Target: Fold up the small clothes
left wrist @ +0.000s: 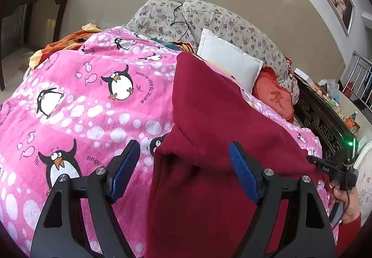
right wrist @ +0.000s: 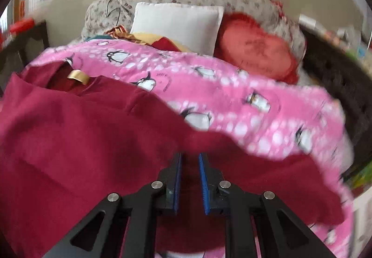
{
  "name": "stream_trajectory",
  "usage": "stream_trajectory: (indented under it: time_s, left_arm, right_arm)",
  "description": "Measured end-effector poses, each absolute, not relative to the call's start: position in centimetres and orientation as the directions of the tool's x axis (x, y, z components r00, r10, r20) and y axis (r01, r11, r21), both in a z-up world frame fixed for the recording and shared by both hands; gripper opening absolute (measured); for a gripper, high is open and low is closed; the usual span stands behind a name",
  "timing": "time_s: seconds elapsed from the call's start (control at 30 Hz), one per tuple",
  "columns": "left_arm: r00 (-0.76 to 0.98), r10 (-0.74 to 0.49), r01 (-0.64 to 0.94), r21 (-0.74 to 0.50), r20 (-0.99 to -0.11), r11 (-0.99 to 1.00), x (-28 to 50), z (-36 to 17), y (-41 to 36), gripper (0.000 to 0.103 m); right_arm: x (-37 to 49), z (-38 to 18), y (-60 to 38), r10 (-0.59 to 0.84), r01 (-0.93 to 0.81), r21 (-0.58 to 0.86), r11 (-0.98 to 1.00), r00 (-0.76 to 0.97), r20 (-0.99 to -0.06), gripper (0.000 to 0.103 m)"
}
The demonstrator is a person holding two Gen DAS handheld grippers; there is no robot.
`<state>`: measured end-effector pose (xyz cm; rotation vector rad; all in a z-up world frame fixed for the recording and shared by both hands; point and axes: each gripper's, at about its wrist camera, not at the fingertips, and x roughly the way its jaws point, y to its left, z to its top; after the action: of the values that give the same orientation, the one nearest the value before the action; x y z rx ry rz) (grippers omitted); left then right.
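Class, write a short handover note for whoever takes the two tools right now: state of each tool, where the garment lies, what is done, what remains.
Left tool: open, over the near edge of the dark red garment, gripping nothing.
Right tool: shut on the garment's right-hand edge, fabric between its pads.
Garment: spread on the pink penguin blanket, neck label at the far end; a white pillow lies beyond.
Done: one edge gripped.
Left: probably carry that edge across, then finish and smooth the fold. The right wrist view is blurred, so fold progress is unclear.

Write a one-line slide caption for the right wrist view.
Right gripper pinches the edge of a maroon top lying on a pink penguin blanket.
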<state>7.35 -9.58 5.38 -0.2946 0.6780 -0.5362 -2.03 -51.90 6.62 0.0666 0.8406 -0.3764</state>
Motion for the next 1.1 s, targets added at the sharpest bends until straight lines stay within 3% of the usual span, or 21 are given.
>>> stream_trajectory:
  time_s: [0.1, 0.23, 0.4, 0.47, 0.6, 0.7, 0.87, 1.0, 1.1]
  left_arm:
    - [0.679, -0.556, 0.377, -0.422, -0.479, 0.825, 6.9, 6.0, -9.4, 0.079]
    - [0.693, -0.545, 0.379, -0.404, -0.473, 0.832, 7.3, 6.2, -10.1, 0.079]
    - [0.653, -0.463, 0.329, -0.327, -0.599, 0.886, 9.2, 4.2, -11.8, 0.079]
    - [0.620, -0.455, 0.307, -0.337, -0.639, 0.890, 9.9, 3.1, -11.6, 0.079]
    - [0.627, -0.473, 0.315, -0.355, -0.618, 0.880, 9.5, 3.5, -11.0, 0.079]
    - [0.630, -0.473, 0.318, -0.351, -0.616, 0.881, 9.2, 3.6, -11.0, 0.079]
    - [0.630, -0.475, 0.319, -0.353, -0.615, 0.880, 9.1, 3.6, -11.1, 0.079]
    - [0.628, -0.479, 0.319, -0.358, -0.614, 0.878, 9.0, 3.5, -10.9, 0.079]
    - [0.629, -0.473, 0.318, -0.351, -0.617, 0.880, 8.9, 3.5, -11.0, 0.079]
  right_arm:
    - [-4.3, 8.1, -52.3, -0.232, 0.359, 0.036, 0.933, 0.673, -0.702, 0.017]
    - [-4.5, 9.2, -50.1, -0.115, 0.261, 0.119, 0.958, 0.729, -0.675, 0.039]
    - [-2.3, 5.9, -47.1, -0.133, 0.223, 0.024, 0.975, 0.663, -0.737, 0.041]
    - [-3.0, 5.8, -46.8, -0.140, 0.225, 0.025, 0.974, 0.685, -0.715, 0.041]
    - [-7.0, 7.9, -48.3, -0.093, 0.242, 0.122, 0.963, 0.718, -0.689, 0.043]
    - [-12.2, 8.7, -51.9, -0.178, 0.369, 0.155, 0.917, 0.723, -0.668, 0.050]
    - [-17.8, 6.0, -60.7, -0.148, 0.548, 0.418, 0.725, 0.716, -0.682, 0.053]
    - [-20.9, 3.2, -66.1, -0.097, 0.545, 0.693, 0.472, 0.813, -0.574, 0.062]
    - [-21.5, 1.8, -68.4, -0.116, 0.520, 0.783, 0.341, 0.850, -0.514, 0.063]
